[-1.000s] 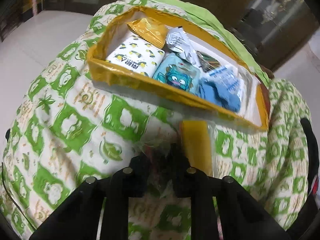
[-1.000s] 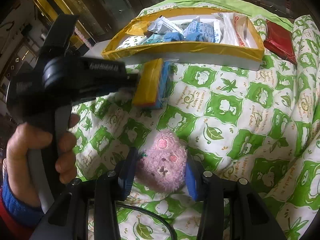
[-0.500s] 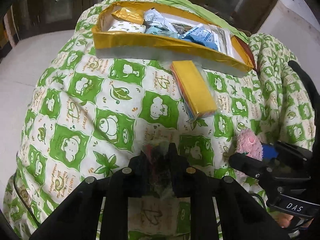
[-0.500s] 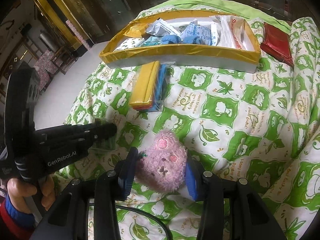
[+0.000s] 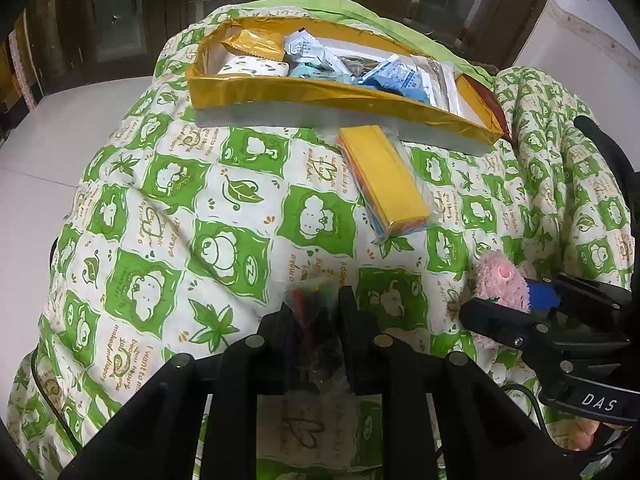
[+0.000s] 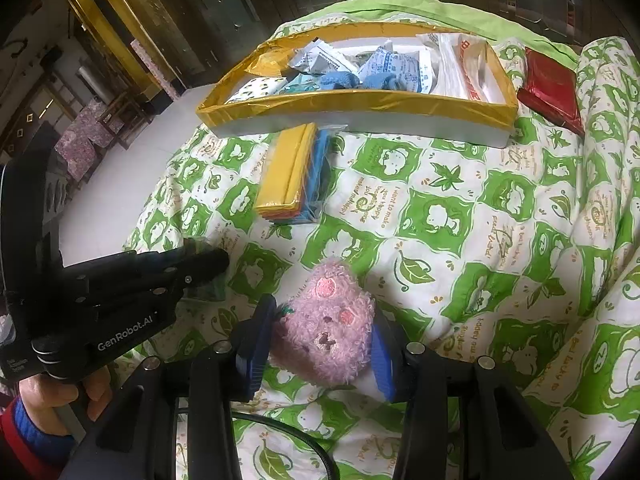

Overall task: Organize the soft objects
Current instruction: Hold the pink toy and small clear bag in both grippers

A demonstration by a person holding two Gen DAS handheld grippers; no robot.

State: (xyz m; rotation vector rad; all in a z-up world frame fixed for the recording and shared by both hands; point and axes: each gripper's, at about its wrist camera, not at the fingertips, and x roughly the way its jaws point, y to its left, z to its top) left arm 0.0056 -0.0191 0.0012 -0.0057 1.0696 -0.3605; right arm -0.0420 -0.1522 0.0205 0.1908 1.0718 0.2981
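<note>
the pink plush toy (image 6: 334, 330) lies on the green-and-white quilt (image 6: 460, 216) of the bed, and the right hand-held gripper (image 6: 320, 344) is clamped around it, its blue pads (image 6: 256, 340) pressing in on both sides. in the left wrist view the same toy (image 5: 502, 280) shows at the right edge with the right hand-held gripper (image 5: 520, 308) closed on it. the left hand-held gripper (image 5: 314, 312) is clenched on a small clear bag (image 5: 314, 300) holding coloured bits, low over the quilt (image 5: 180, 220); seen from the right wrist camera, it (image 6: 208, 262) sits just left of the plush toy.

farther up the quilt lies a yellow packet (image 6: 294, 174) in a clear wrapper, stacked on blue and orange layers, its far end just beside the gold-rimmed tray (image 6: 360, 102). the tray holds tissue packs, a blue cloth, printed sachets and a clear plastic bag. a red packet (image 6: 550, 88) lies on the quilt right of the tray.

the quilt carries cartoon animals, leaves and script in green squares, with a plain green edge behind the tray. beyond the bed are a pale tiled floor (image 5: 52, 140), dark wooden doors with glass panels (image 5: 120, 20) and gold-framed furniture (image 6: 108, 28).
</note>
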